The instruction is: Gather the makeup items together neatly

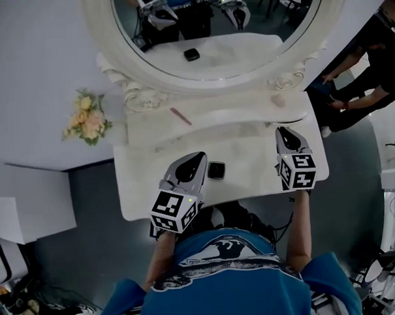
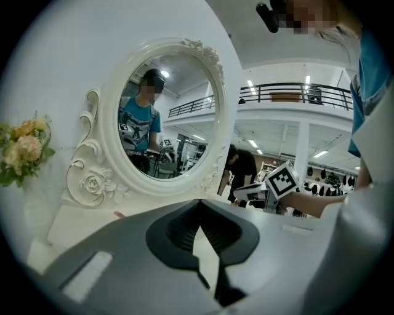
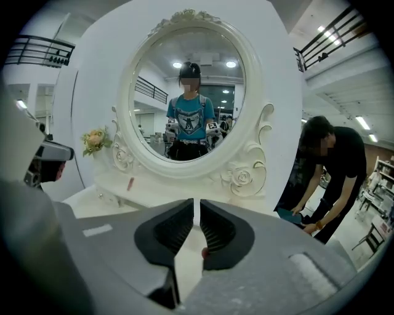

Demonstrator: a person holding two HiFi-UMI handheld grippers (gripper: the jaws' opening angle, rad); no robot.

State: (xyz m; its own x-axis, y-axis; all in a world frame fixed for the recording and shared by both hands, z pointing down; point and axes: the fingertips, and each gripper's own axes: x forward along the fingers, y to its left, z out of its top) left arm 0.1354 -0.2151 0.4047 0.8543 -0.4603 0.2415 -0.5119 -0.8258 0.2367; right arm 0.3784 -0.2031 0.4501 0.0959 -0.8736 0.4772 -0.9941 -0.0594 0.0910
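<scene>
A black square compact lies on the lower white tabletop, just right of my left gripper. A pink stick rests on the raised shelf under the mirror; it also shows as the pink stick in the right gripper view. A beige sponge sits at the shelf's right end. The left gripper has its tips touching and holds nothing. My right gripper hovers over the table's right side, a little short of the sponge. Its tips stand a narrow slit apart with nothing between them.
An oval white-framed mirror rises behind the shelf and reflects the compact. A bunch of pale flowers stands left of it. A person in black bends over beyond the table's right edge. Grey floor surrounds the table.
</scene>
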